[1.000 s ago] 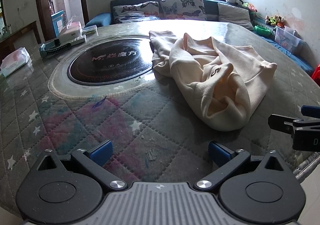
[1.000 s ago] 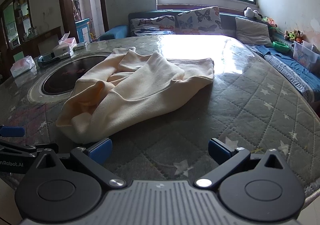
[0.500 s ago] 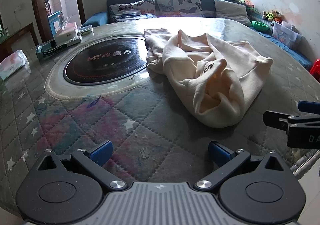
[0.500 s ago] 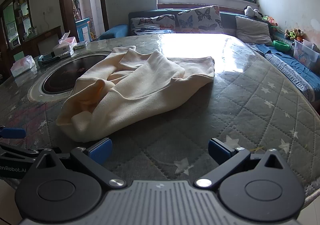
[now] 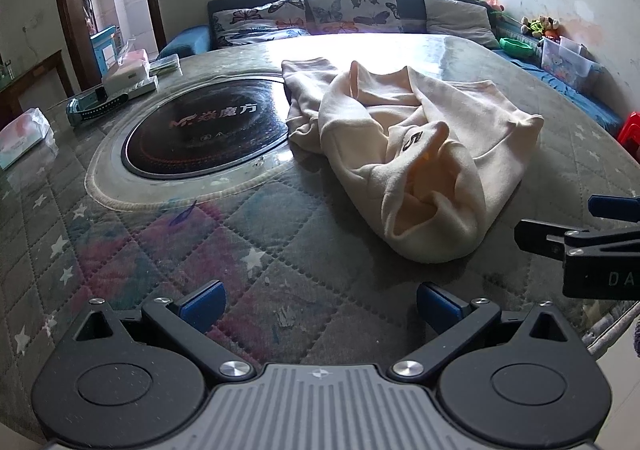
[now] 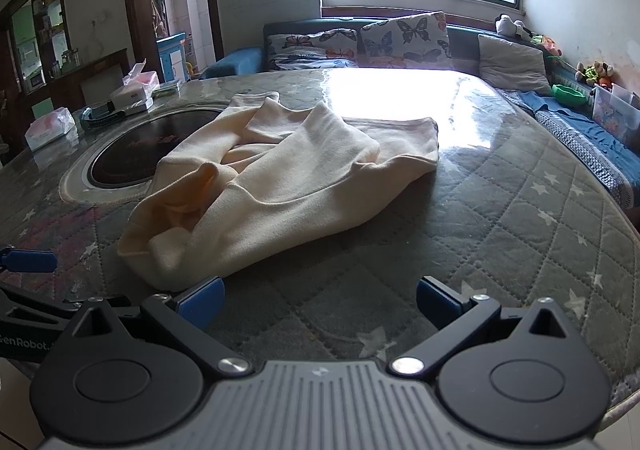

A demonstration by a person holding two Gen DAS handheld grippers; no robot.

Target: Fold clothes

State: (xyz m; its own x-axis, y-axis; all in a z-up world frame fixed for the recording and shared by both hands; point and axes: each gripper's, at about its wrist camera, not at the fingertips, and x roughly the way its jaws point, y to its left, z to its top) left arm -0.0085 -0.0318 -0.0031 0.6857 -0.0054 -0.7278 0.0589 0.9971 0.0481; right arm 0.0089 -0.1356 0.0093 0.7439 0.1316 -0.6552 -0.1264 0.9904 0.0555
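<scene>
A cream garment (image 5: 404, 137) lies crumpled on the counter (image 5: 260, 242), just right of the dark round hob (image 5: 208, 129), one end overlapping the hob's rim. Its long axis runs from the near edge, where a bunched open end gapes toward the grippers, away toward the window. The left gripper (image 5: 318, 302) hovers over the quilted cover, fingers spread wide, nothing between them. The right gripper (image 6: 318, 298) is likewise wide apart and empty, its left fingertip (image 6: 200, 296) close to the garment's near fold (image 6: 188, 270). Only the left view shows a dark "5" mark (image 5: 414, 139); the right view shows the flat hem (image 6: 404, 141) by the glare.
</scene>
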